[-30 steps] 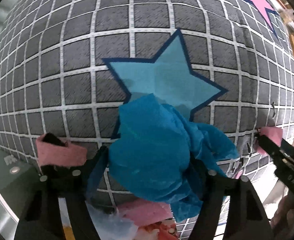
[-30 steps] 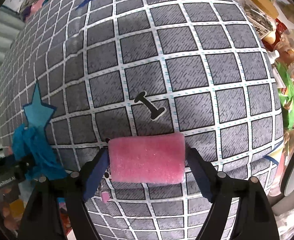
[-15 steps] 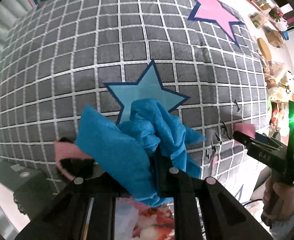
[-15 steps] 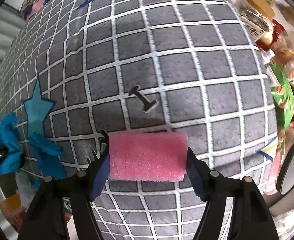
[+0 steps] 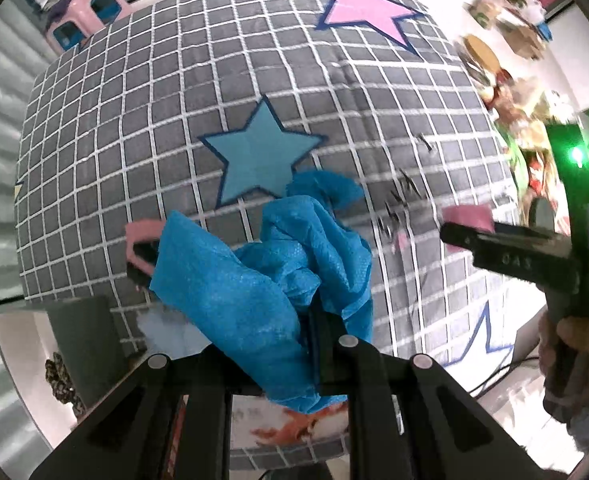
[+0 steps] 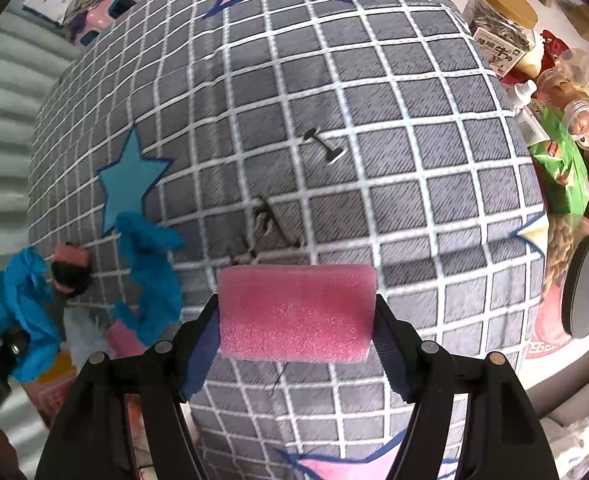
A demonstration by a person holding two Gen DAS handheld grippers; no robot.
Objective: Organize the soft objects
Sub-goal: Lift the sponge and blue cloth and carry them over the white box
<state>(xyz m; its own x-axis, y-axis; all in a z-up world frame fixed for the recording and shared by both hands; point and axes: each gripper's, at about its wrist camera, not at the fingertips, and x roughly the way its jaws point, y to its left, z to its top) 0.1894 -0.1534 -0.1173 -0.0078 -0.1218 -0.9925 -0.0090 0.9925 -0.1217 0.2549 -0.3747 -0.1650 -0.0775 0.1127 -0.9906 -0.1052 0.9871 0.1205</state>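
My left gripper (image 5: 294, 328) is shut on a crumpled blue cloth (image 5: 270, 280) and holds it above the grey checked mat (image 5: 134, 120), just below the mat's blue star (image 5: 260, 156). My right gripper (image 6: 296, 312) is shut on a pink foam block (image 6: 296, 312) and holds it over the mat (image 6: 414, 120). The right gripper also shows in the left wrist view (image 5: 470, 228) with the pink foam block (image 5: 468, 216) at its tip. The blue cloth shows at the left of the right wrist view (image 6: 146, 268). A pink and black piece (image 5: 142, 248) lies on the mat behind the cloth.
A pink star (image 5: 364, 8) marks the mat's far part. Small black clips (image 6: 322, 146) lie mid-mat. Jars and snack packets (image 6: 502, 28) crowd the table to the right. A black disc (image 6: 586, 284) stands at the right edge. A pink stool (image 5: 86, 16) stands beyond the mat.
My left gripper has closed on the blue cloth and lifted it up and back from the blue star. My right gripper has risen a little with the pink foam block.
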